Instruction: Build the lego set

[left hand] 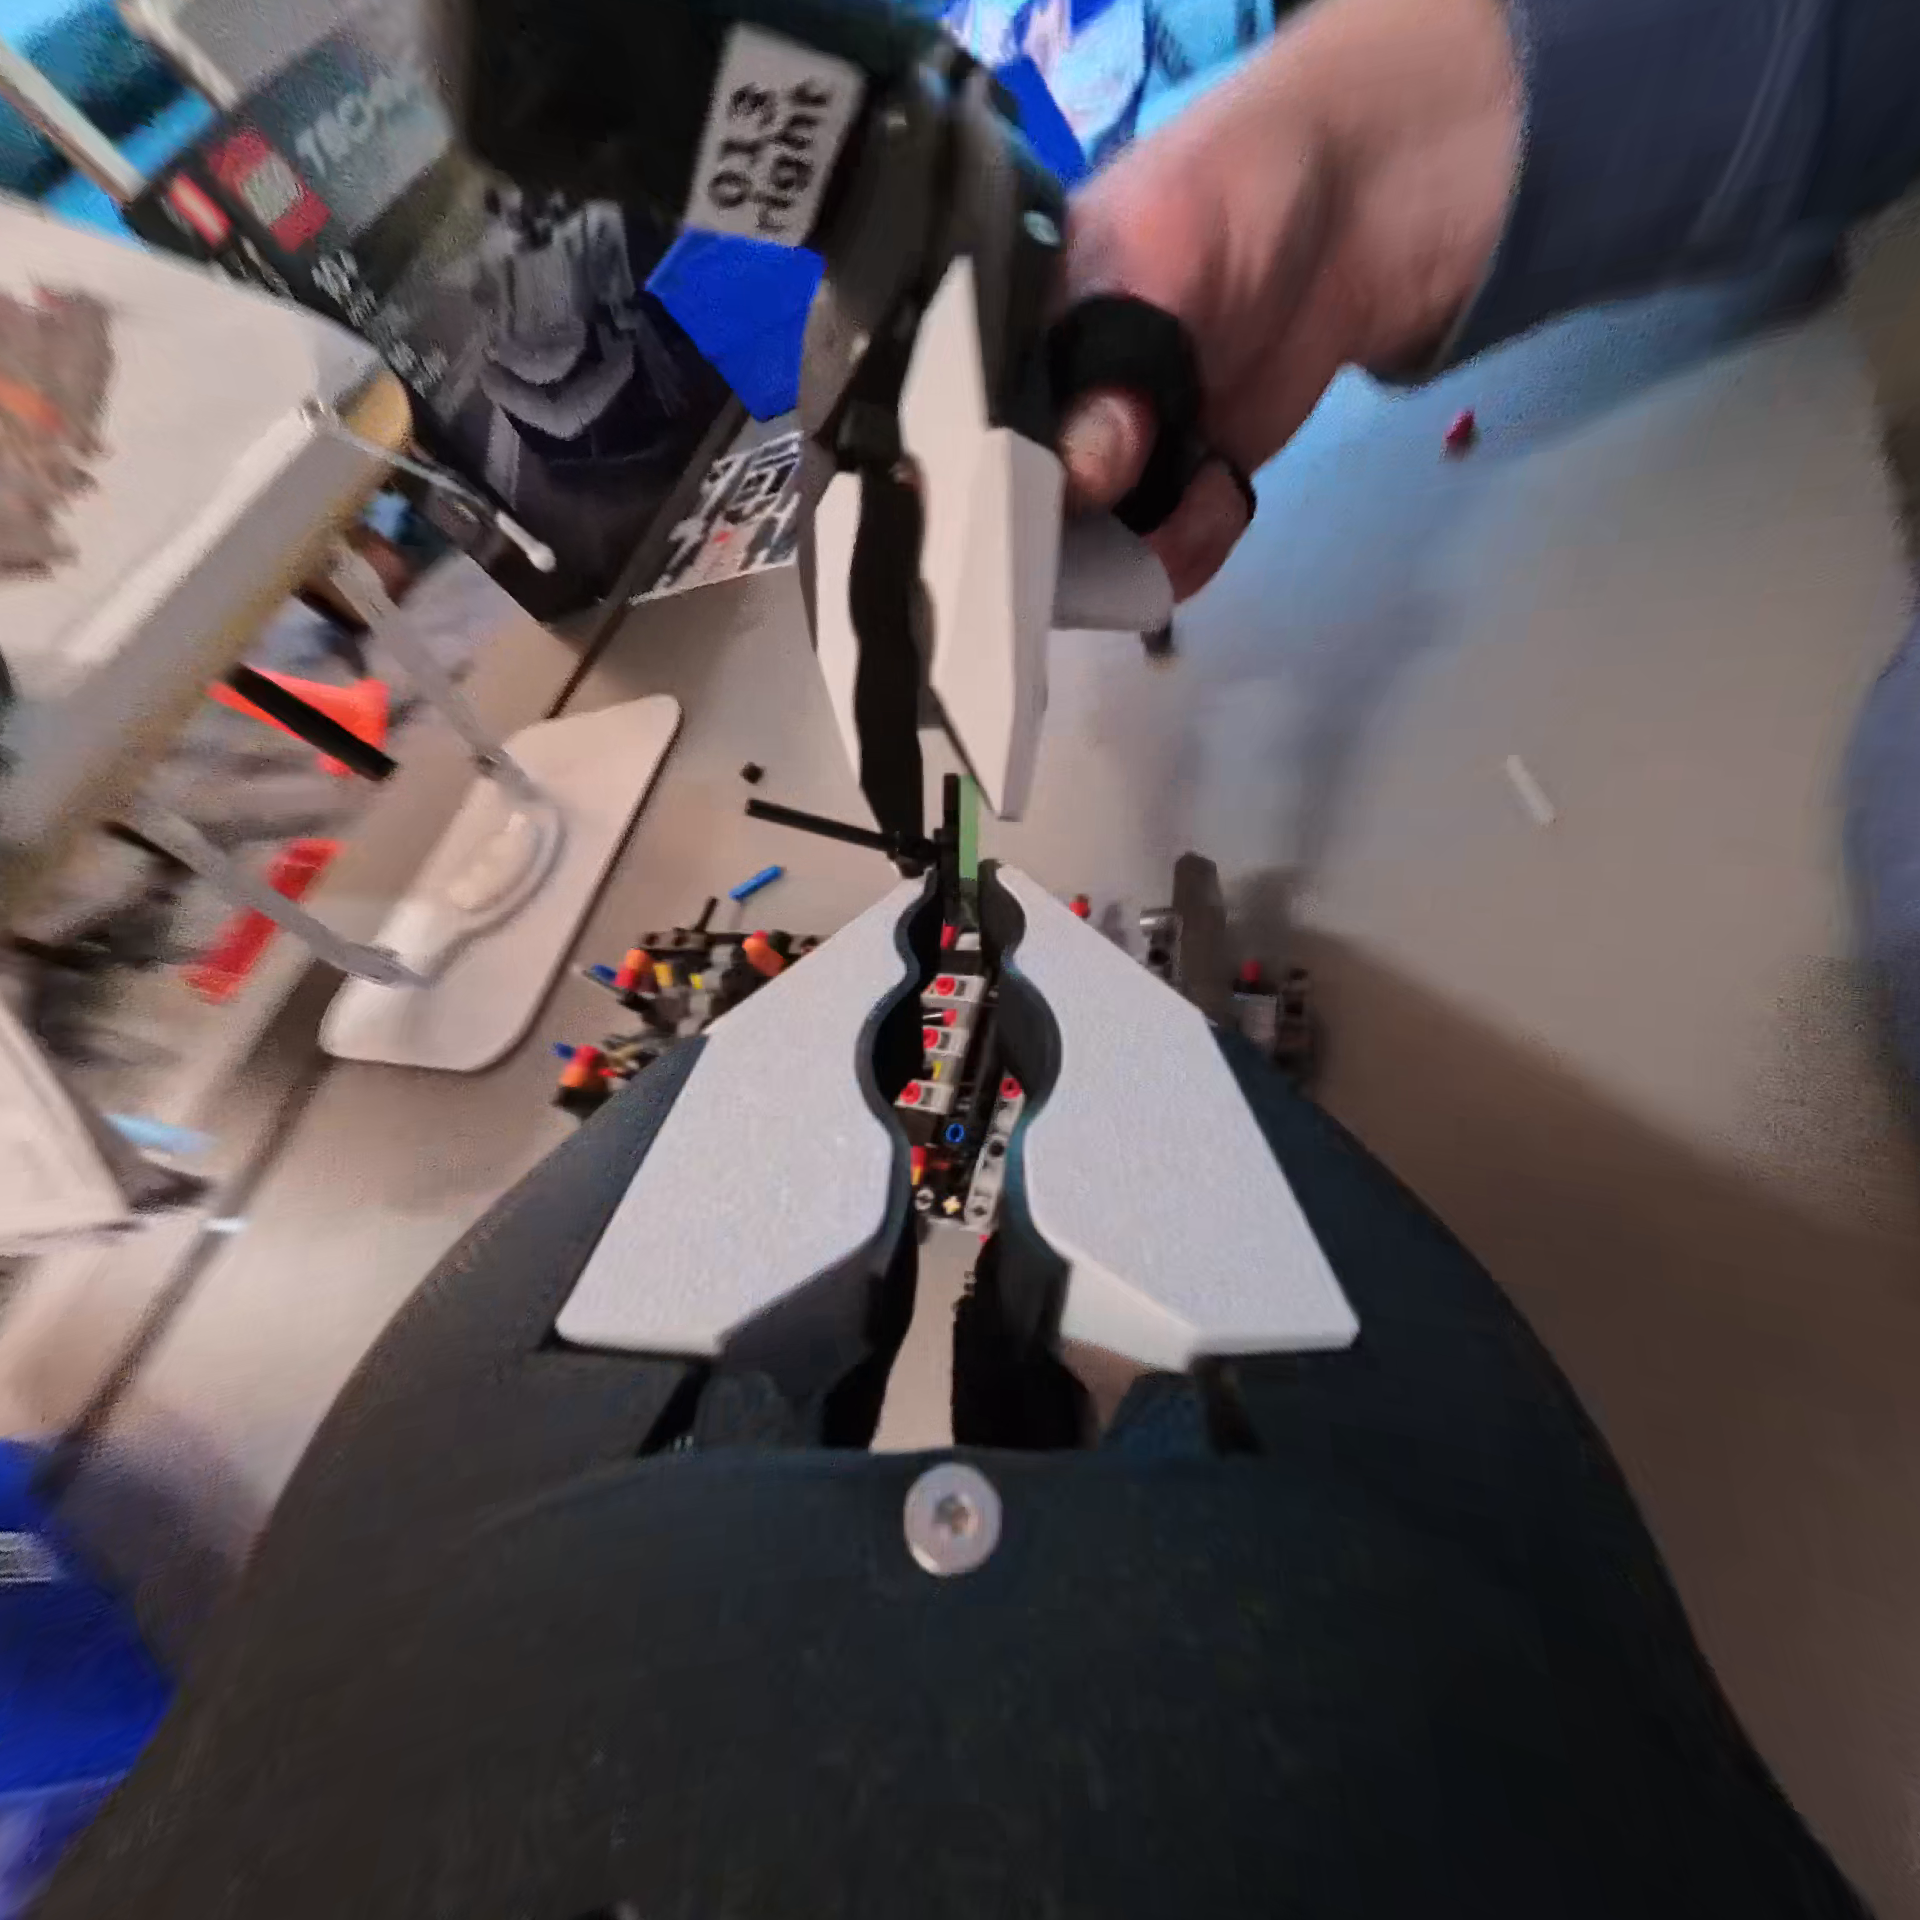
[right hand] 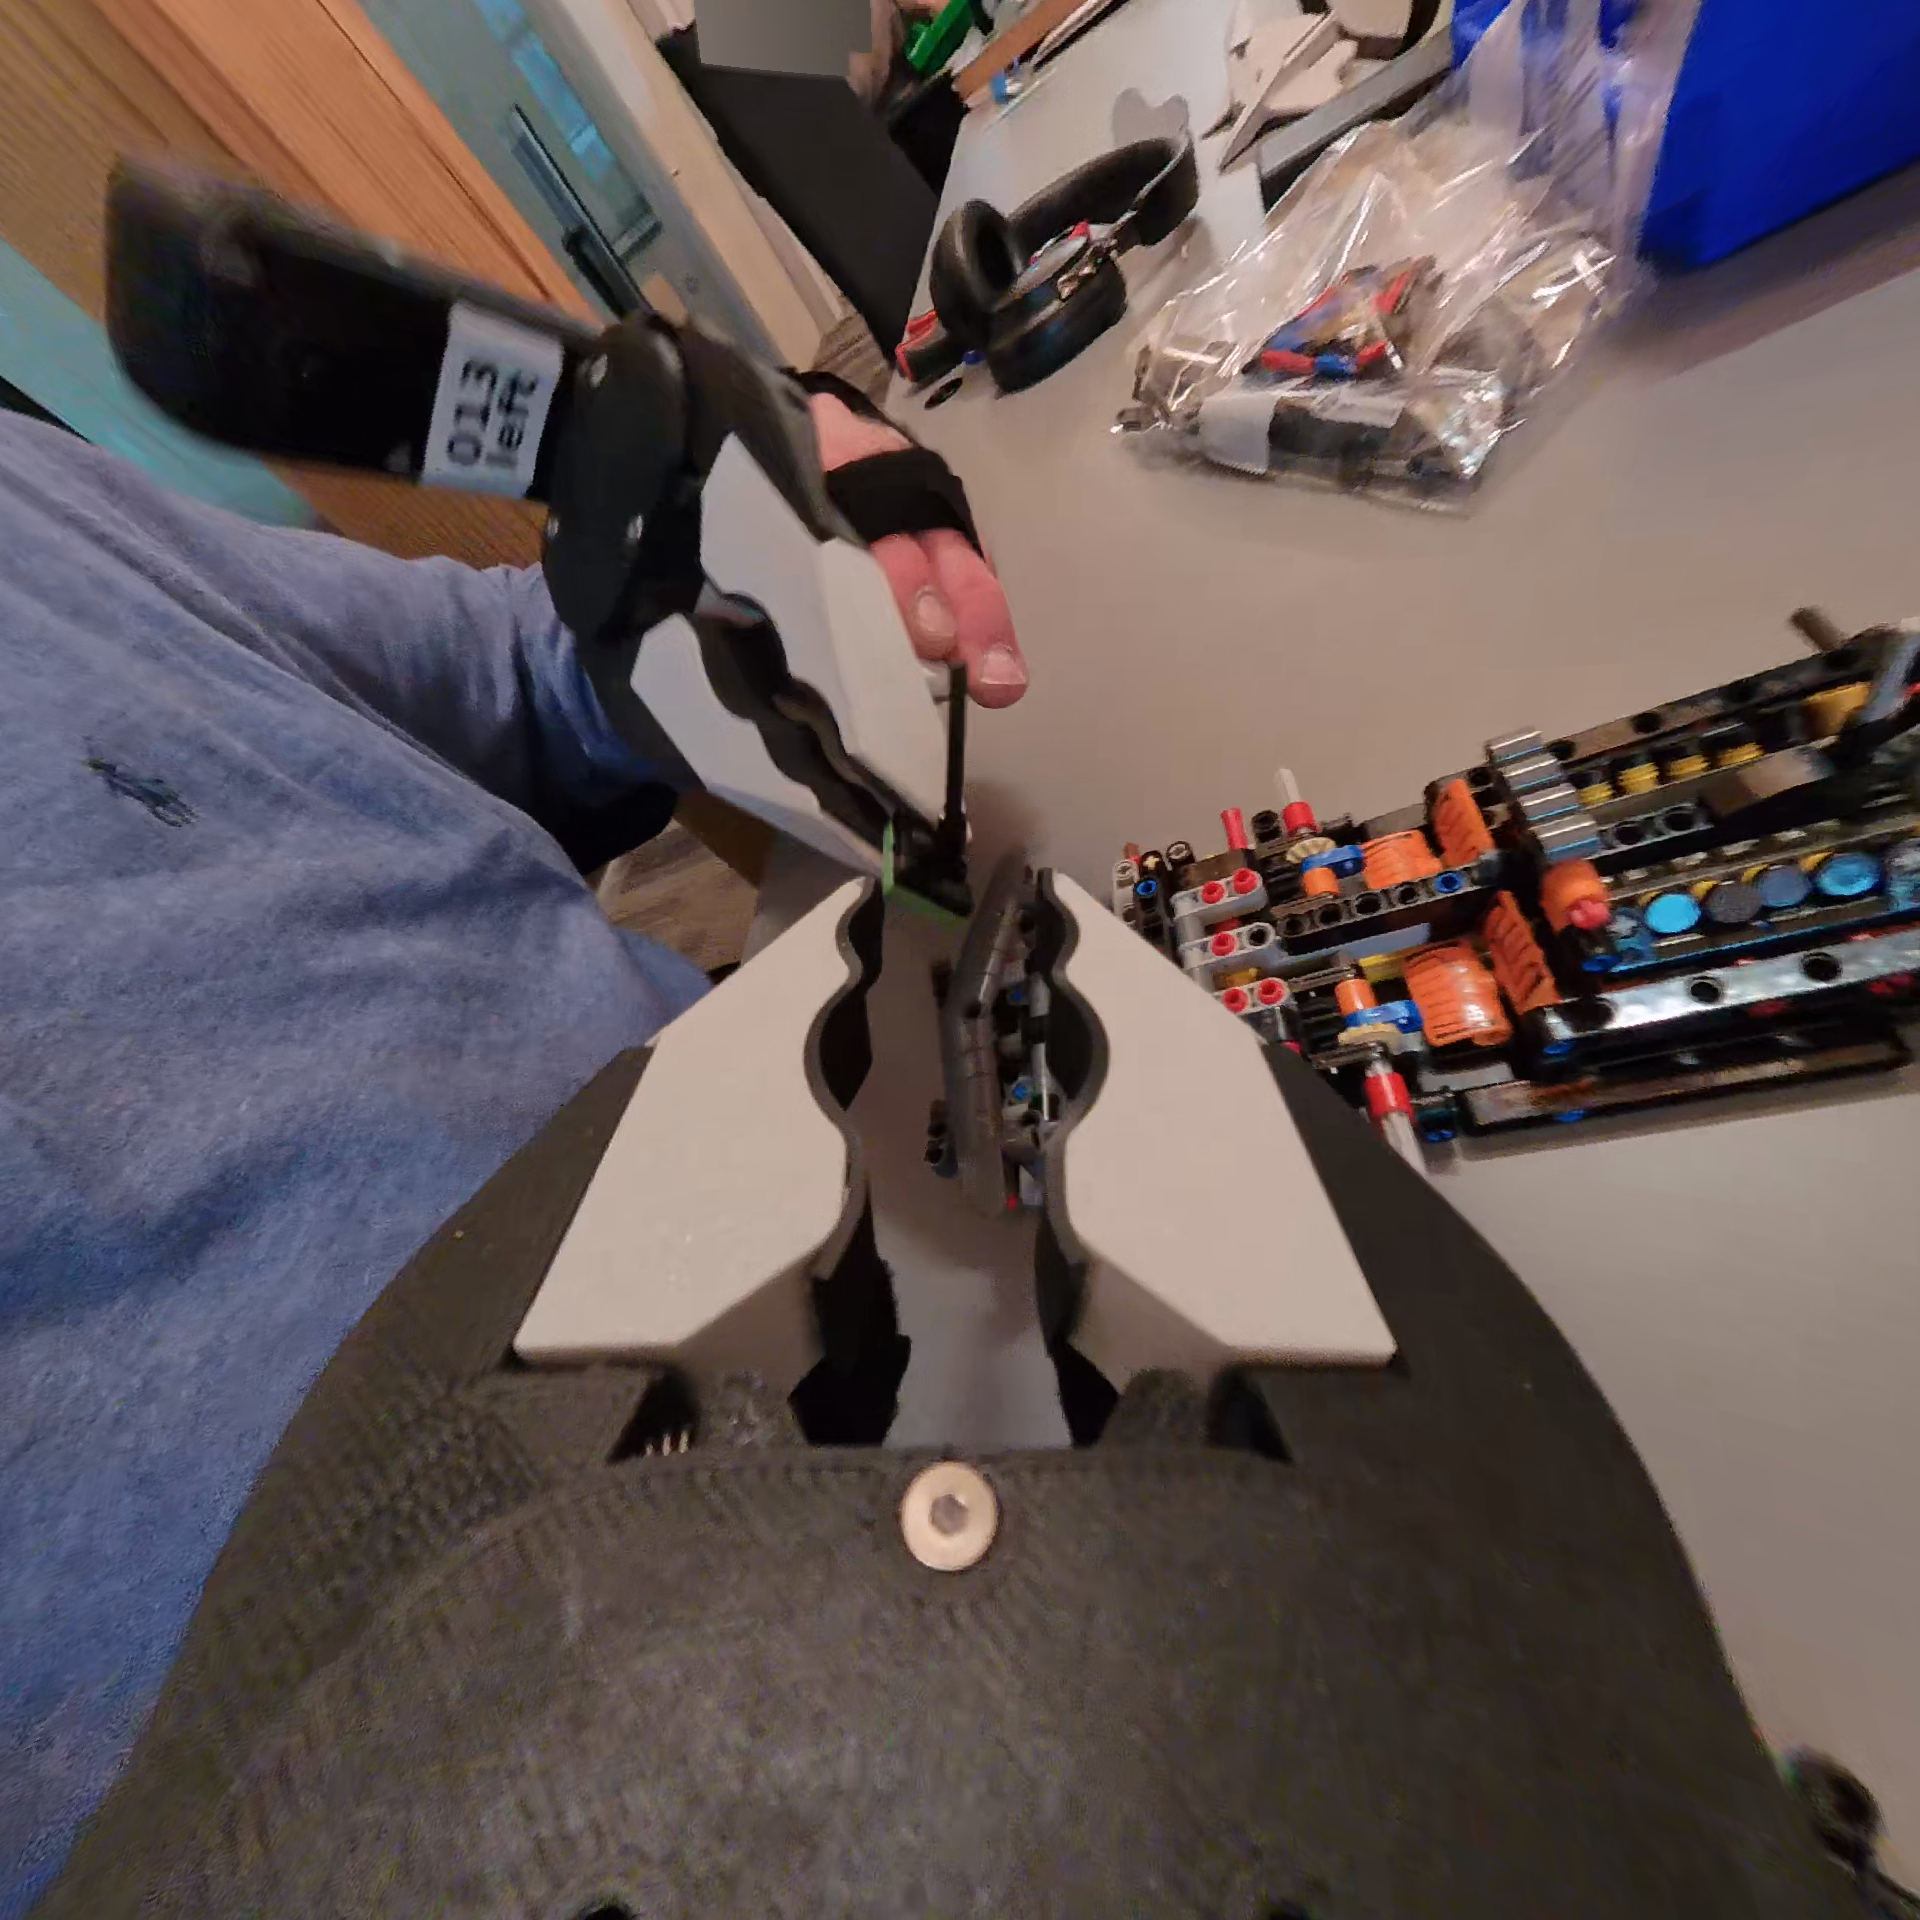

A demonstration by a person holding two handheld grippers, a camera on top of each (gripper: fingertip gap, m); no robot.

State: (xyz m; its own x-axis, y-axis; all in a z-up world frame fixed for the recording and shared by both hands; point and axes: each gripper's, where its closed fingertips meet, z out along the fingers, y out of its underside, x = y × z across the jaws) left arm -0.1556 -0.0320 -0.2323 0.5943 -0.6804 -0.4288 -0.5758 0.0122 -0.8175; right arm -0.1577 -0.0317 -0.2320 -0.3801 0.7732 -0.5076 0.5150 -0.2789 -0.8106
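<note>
Both grippers pinch one subassembly — tip-to-tip.

Looked forward along each gripper's own fingers, close above the table; faced each other, sharing the small black-and-green piece between both sets of fingertips.

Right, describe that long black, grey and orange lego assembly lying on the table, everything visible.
The long black, grey and orange lego assembly lies flat on the grey table, at the right of the right wrist view. It looks plastic: black holed beams, light grey beams with red pins, orange blocks, blue discs, yellow bushes, and a red-tipped axle jutting from its near end. Nothing grips it.
</note>
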